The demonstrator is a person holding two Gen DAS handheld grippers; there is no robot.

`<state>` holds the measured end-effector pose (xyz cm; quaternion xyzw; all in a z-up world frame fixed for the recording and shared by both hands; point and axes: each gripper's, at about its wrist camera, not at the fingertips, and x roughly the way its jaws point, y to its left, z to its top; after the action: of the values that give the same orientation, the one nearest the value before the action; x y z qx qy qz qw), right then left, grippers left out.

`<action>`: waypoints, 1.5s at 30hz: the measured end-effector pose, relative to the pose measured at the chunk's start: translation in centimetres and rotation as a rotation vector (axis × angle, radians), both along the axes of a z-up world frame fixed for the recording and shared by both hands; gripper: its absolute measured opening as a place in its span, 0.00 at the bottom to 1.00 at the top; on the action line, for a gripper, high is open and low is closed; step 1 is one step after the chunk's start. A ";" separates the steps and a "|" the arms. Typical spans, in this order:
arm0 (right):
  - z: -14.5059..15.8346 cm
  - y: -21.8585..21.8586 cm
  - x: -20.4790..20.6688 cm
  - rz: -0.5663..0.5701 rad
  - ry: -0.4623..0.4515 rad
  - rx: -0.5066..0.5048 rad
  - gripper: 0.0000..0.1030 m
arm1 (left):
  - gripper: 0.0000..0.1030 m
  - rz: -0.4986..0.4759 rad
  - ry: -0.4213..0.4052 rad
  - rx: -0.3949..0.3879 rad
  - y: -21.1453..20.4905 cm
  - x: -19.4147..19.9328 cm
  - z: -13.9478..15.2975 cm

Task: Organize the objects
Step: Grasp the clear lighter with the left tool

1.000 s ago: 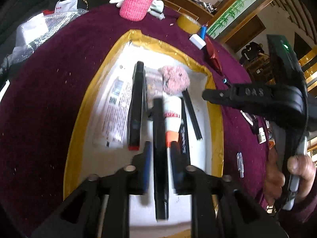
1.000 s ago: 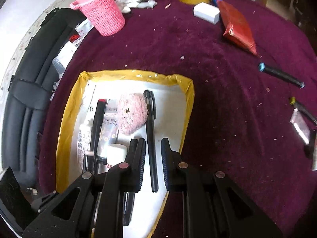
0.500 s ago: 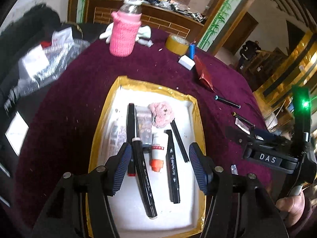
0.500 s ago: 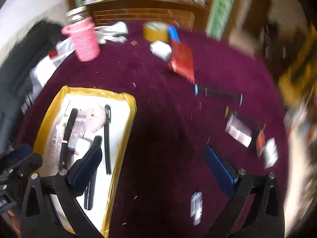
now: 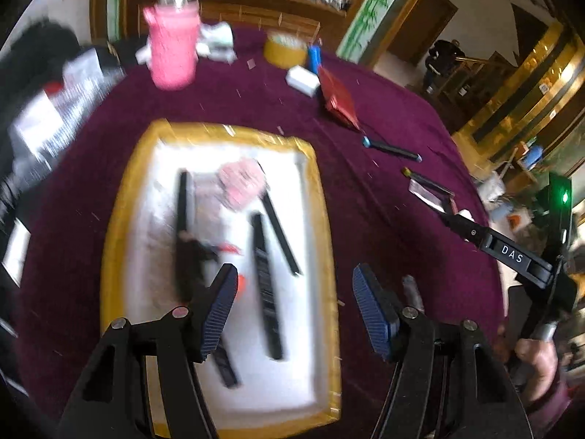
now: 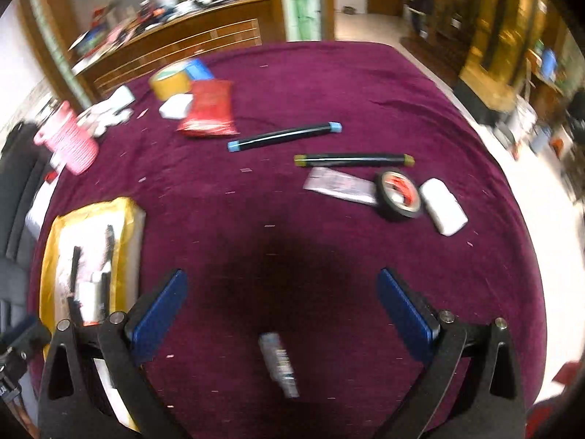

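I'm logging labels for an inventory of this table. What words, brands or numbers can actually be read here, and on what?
"DAS": white letters on the black body of the right tool, seen from the left wrist.
Print on the black marker in the tray: blurred, unreadable.
Label on the small tube: blurred.
Print on the flat packet and the tape roll: unreadable.

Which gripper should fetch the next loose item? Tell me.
Right. The right gripper is open over the cloth, with a small tube just ahead between its fingers. The left gripper hangs open over the tray.
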<state>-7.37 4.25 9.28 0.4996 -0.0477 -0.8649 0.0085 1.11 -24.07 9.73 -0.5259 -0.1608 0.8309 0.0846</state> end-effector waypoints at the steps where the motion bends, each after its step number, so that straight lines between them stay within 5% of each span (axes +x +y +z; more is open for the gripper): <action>1: -0.1 1.0 0.0 -0.018 -0.001 -0.004 1.00 | 0.57 -0.007 -0.025 0.045 0.2 -0.2 -0.3; 5: -0.6 5.9 0.2 -0.096 -0.009 -0.024 1.00 | 0.57 -0.038 -0.097 0.164 2.3 -0.7 -1.0; 10: -2.1 11.7 0.4 -0.162 -0.049 -0.077 1.00 | 0.57 -0.102 -0.110 0.135 7.8 -0.8 -0.6; 17: -3.3 17.3 1.0 -0.153 -0.068 -0.124 1.00 | 0.57 -0.131 -0.153 -0.025 16.3 0.1 -3.8; 26: -4.2 20.4 0.2 -0.086 -0.090 -0.135 1.00 | 0.56 -0.191 -0.023 -0.269 21.9 0.6 -6.1; 29: -4.1 20.7 -0.1 -0.061 -0.087 -0.124 1.00 | 0.45 -0.192 -0.024 -0.270 22.6 0.7 -7.1; 33: -3.6 21.0 -0.4 -0.036 -0.078 -0.102 1.00 | 0.11 -0.184 0.001 -0.285 23.3 0.3 -7.6; 45: -2.5 21.8 -0.7 0.008 -0.060 -0.021 1.00 | 0.11 -0.132 0.038 -0.002 21.5 -0.8 -4.6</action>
<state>-8.04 26.07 6.80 0.5255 -0.0550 -0.8489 0.0156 0.32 -2.62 5.12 -0.5197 -0.1232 0.8334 0.1419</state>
